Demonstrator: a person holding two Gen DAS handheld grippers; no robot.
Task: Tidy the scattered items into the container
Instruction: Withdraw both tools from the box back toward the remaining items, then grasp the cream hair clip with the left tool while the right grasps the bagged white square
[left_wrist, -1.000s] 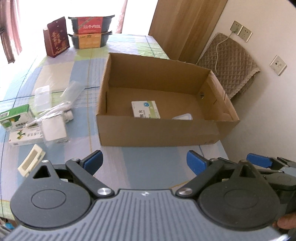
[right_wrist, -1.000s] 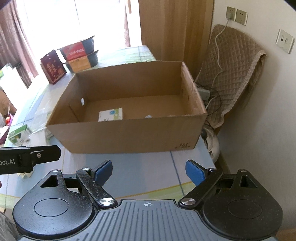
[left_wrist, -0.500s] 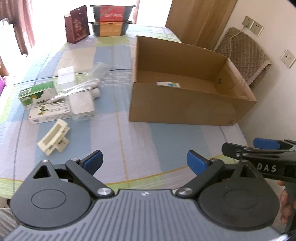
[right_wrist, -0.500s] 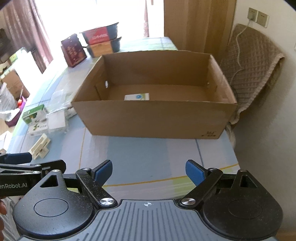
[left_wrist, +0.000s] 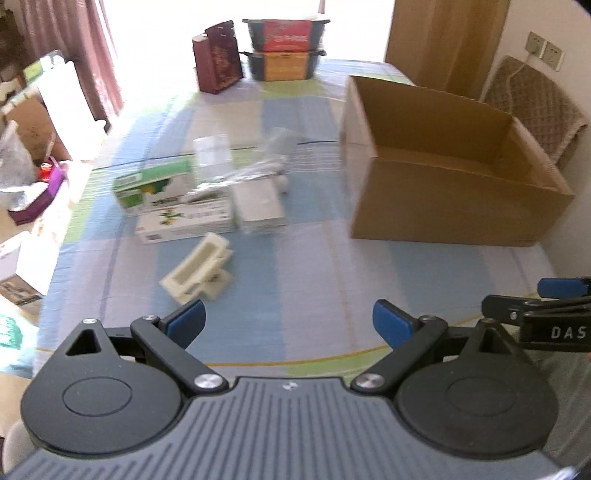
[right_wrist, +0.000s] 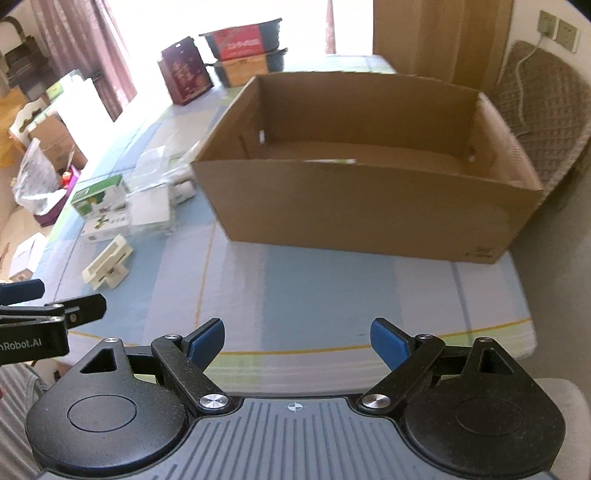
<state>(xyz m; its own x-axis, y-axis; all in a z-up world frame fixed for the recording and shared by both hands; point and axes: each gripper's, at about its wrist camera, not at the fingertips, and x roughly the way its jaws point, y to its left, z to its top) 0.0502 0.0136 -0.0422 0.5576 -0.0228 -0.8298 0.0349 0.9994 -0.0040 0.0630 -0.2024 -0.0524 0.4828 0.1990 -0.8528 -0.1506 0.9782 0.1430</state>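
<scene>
While both tongs hang above the near edge of the table (left_wrist: 295, 258), which is covered with a blue and green checked cloth, neither one holds anything: the left tongs (left_wrist: 289, 322) have their blue pads wide apart, and the right tongs (right_wrist: 297, 339) are spread in the same way. An open brown cardboard box (right_wrist: 369, 199) stands on the right part of the table, and a thin white and green edge of something shows just over its near wall. To the left of the box lie the scattered items, close together: a green and white carton (left_wrist: 153, 186), a flat white carton with green print (left_wrist: 184, 221) in front of it, a white square packet in clear wrap (left_wrist: 258, 205), a clear plastic bag (left_wrist: 275, 147) and a clear plastic container (left_wrist: 213, 153). A cream plastic clip-like piece (left_wrist: 197, 271) lies alone, nearest to the left tongs. At the far end stand a dark red bag (left_wrist: 218, 57) and two stacked dark trays (left_wrist: 284, 50).
</scene>
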